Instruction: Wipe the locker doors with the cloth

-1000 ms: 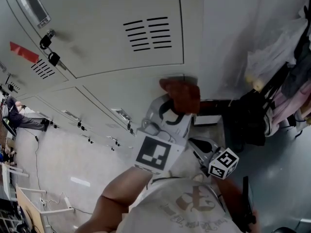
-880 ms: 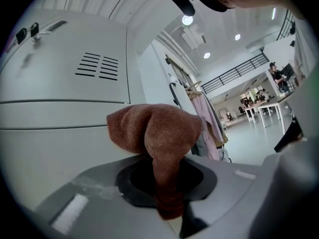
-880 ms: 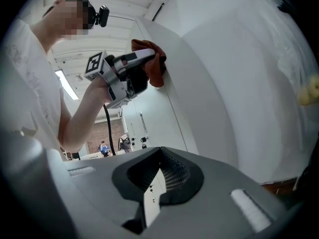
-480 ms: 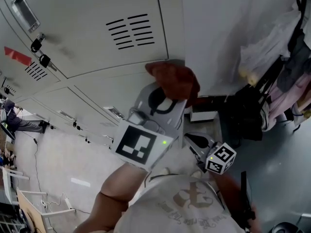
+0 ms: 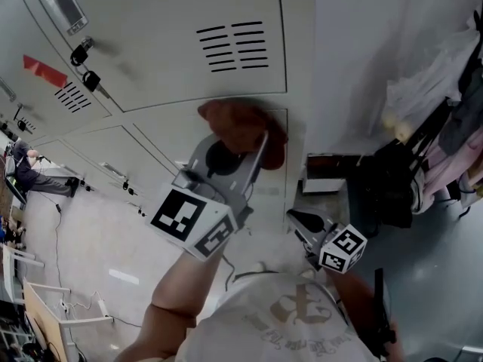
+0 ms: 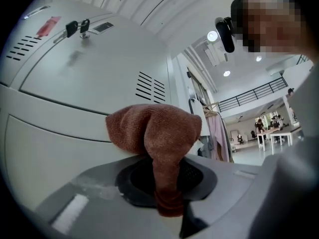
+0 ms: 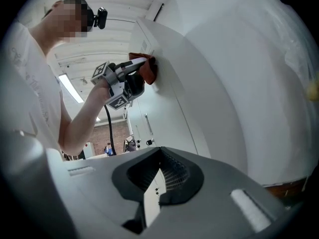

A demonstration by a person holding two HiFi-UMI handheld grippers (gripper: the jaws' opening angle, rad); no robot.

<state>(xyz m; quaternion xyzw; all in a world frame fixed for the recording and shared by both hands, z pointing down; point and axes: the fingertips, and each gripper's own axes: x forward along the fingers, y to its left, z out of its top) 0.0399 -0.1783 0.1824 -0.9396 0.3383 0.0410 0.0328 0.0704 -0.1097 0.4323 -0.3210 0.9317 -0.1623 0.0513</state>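
Cloth: the reddish-brown cloth point(image 5: 243, 123) is pressing on the top right corner of the lower locker door point(image 5: 162, 138) at the centre of the head view. It is sitting just under the seam with the vented door point(image 5: 166, 36) above.
Left tool: the left tool point(image 5: 240, 145) is clamping a tail of the cloth, its jaws closed tight on it. The bunched remainder is bulging ahead onto the metal.
Right tool: the right tool point(image 5: 300, 221) is hanging at the lower right of the head view, away from the doors. Its jaws are drawn almost together and are gripping nothing.
Step in hand: the person is probably wiping along the lower door's upper edge.
Doing it well: the bunch should be pressing flat and evenly, with overlapping strokes running along the seam and the tool's hard tips staying off the paint. The pinch is looking slim, so the cloth could be working loose.
Writing: a red label point(image 5: 41, 72) is showing at upper left, too small to read. The marker cube point(image 5: 187, 221) is carrying only black-and-white squares.
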